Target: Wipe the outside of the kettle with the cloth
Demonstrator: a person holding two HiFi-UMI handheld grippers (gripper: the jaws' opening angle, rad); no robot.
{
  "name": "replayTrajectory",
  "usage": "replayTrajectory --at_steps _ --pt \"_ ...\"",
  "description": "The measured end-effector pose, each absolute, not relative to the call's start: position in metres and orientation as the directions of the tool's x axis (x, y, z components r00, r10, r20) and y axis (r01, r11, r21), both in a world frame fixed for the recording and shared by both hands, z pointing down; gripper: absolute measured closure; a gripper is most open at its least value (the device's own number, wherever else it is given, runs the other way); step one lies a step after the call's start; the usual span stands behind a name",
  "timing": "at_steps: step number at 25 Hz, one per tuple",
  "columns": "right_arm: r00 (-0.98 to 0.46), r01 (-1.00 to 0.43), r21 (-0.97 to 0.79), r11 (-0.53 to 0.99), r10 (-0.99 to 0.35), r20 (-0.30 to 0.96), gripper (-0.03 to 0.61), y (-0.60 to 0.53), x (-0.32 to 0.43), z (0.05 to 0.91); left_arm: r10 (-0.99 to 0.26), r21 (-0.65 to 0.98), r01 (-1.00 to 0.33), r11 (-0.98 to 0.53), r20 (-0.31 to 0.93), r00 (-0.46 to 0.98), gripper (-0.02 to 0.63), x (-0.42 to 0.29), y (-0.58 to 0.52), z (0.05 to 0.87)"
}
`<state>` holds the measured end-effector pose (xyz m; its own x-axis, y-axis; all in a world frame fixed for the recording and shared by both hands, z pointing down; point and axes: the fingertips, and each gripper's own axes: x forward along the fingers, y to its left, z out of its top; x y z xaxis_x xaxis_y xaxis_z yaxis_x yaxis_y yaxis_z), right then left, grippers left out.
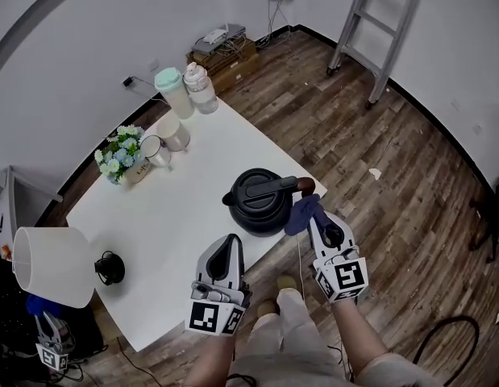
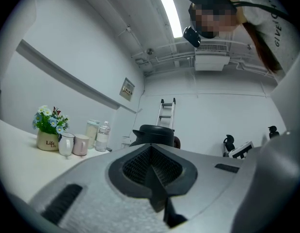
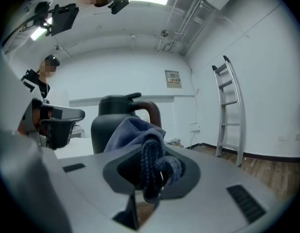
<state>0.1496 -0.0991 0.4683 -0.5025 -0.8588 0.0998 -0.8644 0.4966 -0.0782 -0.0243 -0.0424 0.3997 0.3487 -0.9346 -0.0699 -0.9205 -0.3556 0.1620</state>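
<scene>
From above, the black kettle [image 1: 259, 203] stands upright near the right end of the white table [image 1: 176, 208], close to its near edge. Its long line, spout to handle, runs left to right across the table. The spout [image 1: 227, 198] points left and the reddish-brown handle [image 1: 304, 186] points right, toward the right gripper [image 1: 315, 220].

That overhead view shows the blue cloth [image 1: 303, 214] bunched at the right gripper's tip, just beside the handle end, but not how it is held. The right gripper view shows it: the jaws are clamped on a thick fold of the cloth [image 3: 150, 171], and the rest of the cloth drapes forward in front of the kettle [image 3: 108, 125]. I cannot tell whether the cloth touches the kettle.

The left gripper [image 1: 230, 244] hangs over the table's near edge, near the kettle's near-left side and apart from it. Only the left gripper view shows its jaws: they are pressed together with nothing between them. Beyond them the kettle [image 2: 153, 134] stands upright, with a ladder [image 2: 166, 113] against the far wall.

Far left on the table stand a flower pot [image 1: 120, 156] and two mugs [image 1: 164, 142].
</scene>
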Motion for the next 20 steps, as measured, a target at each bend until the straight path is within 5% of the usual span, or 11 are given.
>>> replayTrajectory --at_steps 7,12,20 --pt "-0.521 -0.851 -0.1 0.516 -0.805 0.283 0.526 -0.104 0.141 0.536 -0.938 0.158 -0.924 -0.348 -0.067 0.341 0.607 -0.026 -0.052 0.417" --pt "-0.505 -0.86 -0.088 0.503 -0.811 0.295 0.526 -0.105 0.149 0.537 -0.931 0.166 -0.916 -0.365 -0.067 0.358 0.607 -0.021 -0.059 0.424" --pt "-0.556 -0.829 0.012 0.559 -0.821 -0.128 0.528 -0.053 0.139 0.337 -0.939 0.177 -0.922 -0.344 -0.094 0.332 0.607 -0.047 -0.04 0.389"
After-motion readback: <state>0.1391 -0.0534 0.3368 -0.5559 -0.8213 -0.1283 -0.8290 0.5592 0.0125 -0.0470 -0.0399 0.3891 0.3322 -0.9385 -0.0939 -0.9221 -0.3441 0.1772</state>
